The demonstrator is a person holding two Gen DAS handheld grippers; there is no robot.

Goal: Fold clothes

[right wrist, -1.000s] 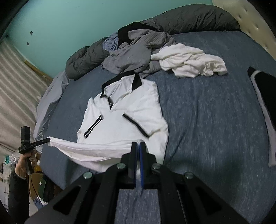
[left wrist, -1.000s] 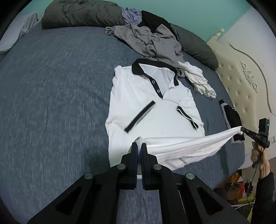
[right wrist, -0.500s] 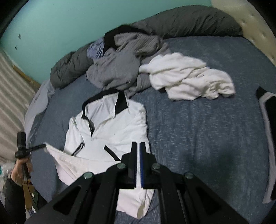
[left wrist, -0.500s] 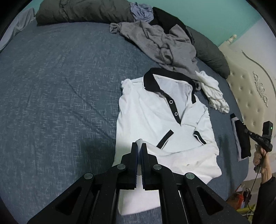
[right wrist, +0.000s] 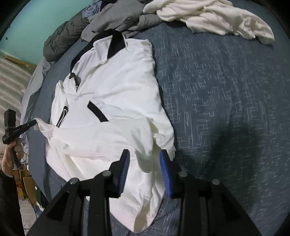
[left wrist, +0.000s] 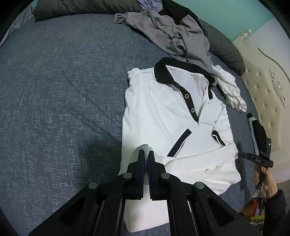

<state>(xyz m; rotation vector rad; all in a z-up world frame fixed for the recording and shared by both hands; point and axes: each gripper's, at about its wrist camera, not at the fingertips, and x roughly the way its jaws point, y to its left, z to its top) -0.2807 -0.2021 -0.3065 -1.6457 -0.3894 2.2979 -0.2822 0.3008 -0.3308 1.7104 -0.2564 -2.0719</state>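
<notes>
White polo shirt (left wrist: 163, 116) with black collar lies face up on the blue-grey bed (left wrist: 54, 90), sleeves folded in across the chest, bottom hem doubled up toward the collar. Left tool (left wrist: 146, 154) is clamped together on a bunched corner of the hem on the shirt's left edge; the right-wrist view shows that corner (right wrist: 39, 124) lifted off the bed, a hand (right wrist: 9, 156) on the handle below. Right tool (right wrist: 144, 158) sits over the hem on the shirt's other side, fingers (right wrist: 125, 163) spread apart with loose white fabric lying between them, not pinched. Beyond the collar: heap of grey clothes (left wrist: 172, 36), a crumpled white garment (right wrist: 213, 18) beside it, and dark pillows (left wrist: 72, 7) along the head of the bed.
</notes>
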